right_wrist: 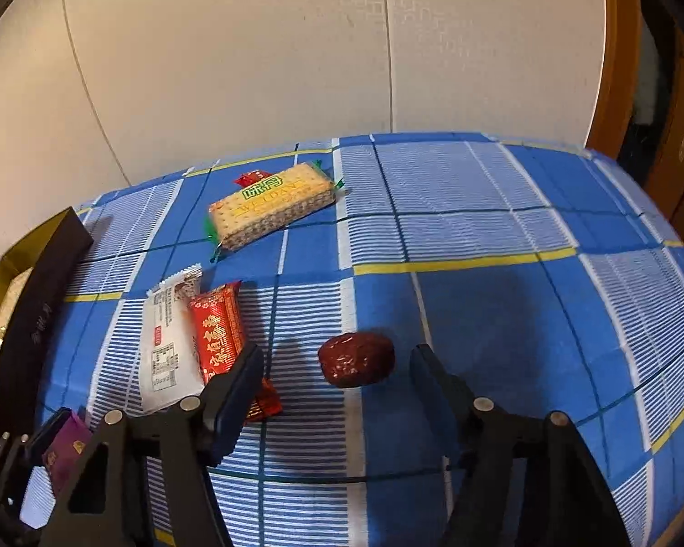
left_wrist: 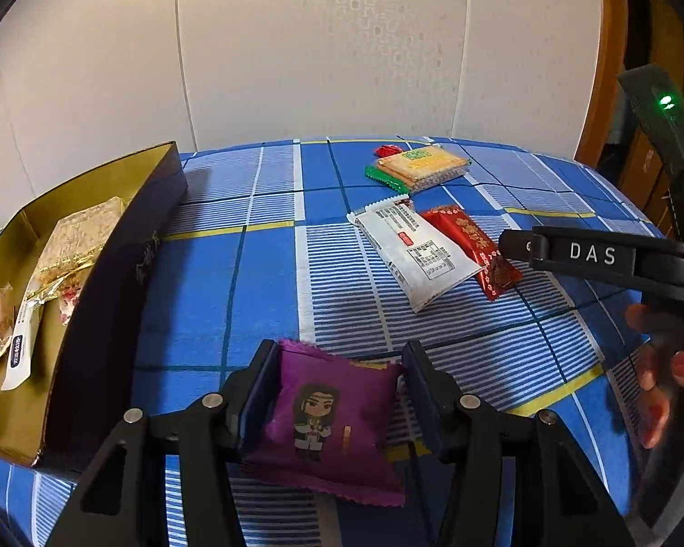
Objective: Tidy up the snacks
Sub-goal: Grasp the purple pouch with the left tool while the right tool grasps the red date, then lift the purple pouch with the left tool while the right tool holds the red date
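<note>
Left gripper [left_wrist: 337, 364], a black 2-finger tool, is clamped on a purple crinkle-edged foil snack packet printed with a cartoon figure [left_wrist: 328, 415]; both pads press the packet's sides, so it is held flat and square to the fingers, and whether it is clear of the cloth cannot be told. The open dark rectangular gift box with a gold lining [left_wrist: 114, 273] lies just to the left of this gripper and already holds several gold and white wrapped snacks, which suggests it is the collecting place and explains why the packet is gripped on that side of the table.

Right gripper [right_wrist: 337, 360] has its jaws apart, not pressing on anything. A wrinkled dark-red dried jujube [right_wrist: 356, 358] lies on the blue, white and yellow checked tablecloth [right_wrist: 479, 237] between the 2 fingers, nearer the left one and touching neither; the straddling pose reads as preparation for a pinch across its short axis.

Still loose on the cloth are a white flat sachet with printed text [right_wrist: 164, 342], a red foil bar with gold lettering [right_wrist: 219, 332] beside it, a clear-wrapped stack of tan crackers with green ends [right_wrist: 269, 209], and a small red wrapped sweet [right_wrist: 249, 178] behind the crackers. A hand [left_wrist: 661, 364] holds the right tool's handle.
</note>
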Tool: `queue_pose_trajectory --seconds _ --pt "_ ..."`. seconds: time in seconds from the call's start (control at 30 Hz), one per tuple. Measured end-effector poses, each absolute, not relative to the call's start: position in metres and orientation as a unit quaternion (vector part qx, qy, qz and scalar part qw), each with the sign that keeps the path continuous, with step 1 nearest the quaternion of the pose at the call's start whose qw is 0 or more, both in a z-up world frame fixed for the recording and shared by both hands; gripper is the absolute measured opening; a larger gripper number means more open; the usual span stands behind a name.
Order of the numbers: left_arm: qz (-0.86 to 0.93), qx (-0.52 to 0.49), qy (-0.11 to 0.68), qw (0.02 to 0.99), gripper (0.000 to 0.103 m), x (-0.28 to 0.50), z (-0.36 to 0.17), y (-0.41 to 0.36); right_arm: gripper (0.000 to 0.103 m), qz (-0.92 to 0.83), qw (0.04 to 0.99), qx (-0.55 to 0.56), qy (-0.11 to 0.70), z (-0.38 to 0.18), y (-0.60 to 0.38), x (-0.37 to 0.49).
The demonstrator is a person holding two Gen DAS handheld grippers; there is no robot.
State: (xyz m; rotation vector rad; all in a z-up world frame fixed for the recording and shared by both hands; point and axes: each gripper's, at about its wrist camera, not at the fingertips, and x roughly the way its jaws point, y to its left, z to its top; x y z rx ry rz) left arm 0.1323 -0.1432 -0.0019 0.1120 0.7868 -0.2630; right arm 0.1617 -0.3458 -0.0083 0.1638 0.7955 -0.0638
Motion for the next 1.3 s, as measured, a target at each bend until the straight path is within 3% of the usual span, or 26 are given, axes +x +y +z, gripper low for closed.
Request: queue_pose_trajectory --seconds 0.03,0.1,0.2,0.87,0.93,1.0,1.07,1.17,1.2,1.23,1.3 --pt "-0.129 0.055 0.383 0.913 0.056 0.133 -0.002 -0.143 0.064 -0.027 0.918 0.085 0.387 -0.009 -0.346 0.161" --pt "-0.129 0.055 0.385 0.912 0.056 0.134 -0.002 -0.143 0.049 -0.021 0.920 0.076 0.385 -0.009 -0.345 0.161" --pt "-0.126 0.052 0.383 0.914 0.056 0.134 -0.003 -0.144 0.035 -0.032 0.921 0.031 0.388 -0.011 -0.338 0.161" --pt "-0.183 0.016 0.347 0.920 0.049 0.109 0.035 -0.139 0.034 -0.028 0.912 0.181 0.367 -0.004 -0.393 0.135" --pt "-0.183 0.011 0.346 0.920 0.043 0.109 0.037 -0.135 0.034 -0.027 0.912 0.183 0.365 -0.003 -0.393 0.134" --pt "-0.182 0.012 0.352 0.918 0.020 0.109 0.035 -0.134 0.034 -0.026 0.914 0.178 0.364 0.000 -0.391 0.133" --pt "-0.182 0.025 0.356 0.916 0.020 0.109 0.031 -0.135 0.034 -0.024 0.917 0.171 0.360 0.002 -0.388 0.132" --pt "-0.175 0.027 0.364 0.914 0.024 0.109 0.028 -0.137 0.035 -0.022 0.918 0.164 0.362 0.003 -0.386 0.131" --pt "-0.174 0.011 0.373 0.911 0.034 0.112 0.027 -0.135 0.035 -0.022 0.918 0.161 0.362 0.002 -0.385 0.131" --pt "-0.171 0.000 0.381 0.909 0.059 0.113 0.026 -0.133 0.035 -0.022 0.918 0.159 0.363 0.002 -0.384 0.130" --pt "-0.157 -0.032 0.396 0.904 0.079 0.116 0.023 -0.127 0.035 -0.020 0.918 0.153 0.365 0.002 -0.383 0.129"
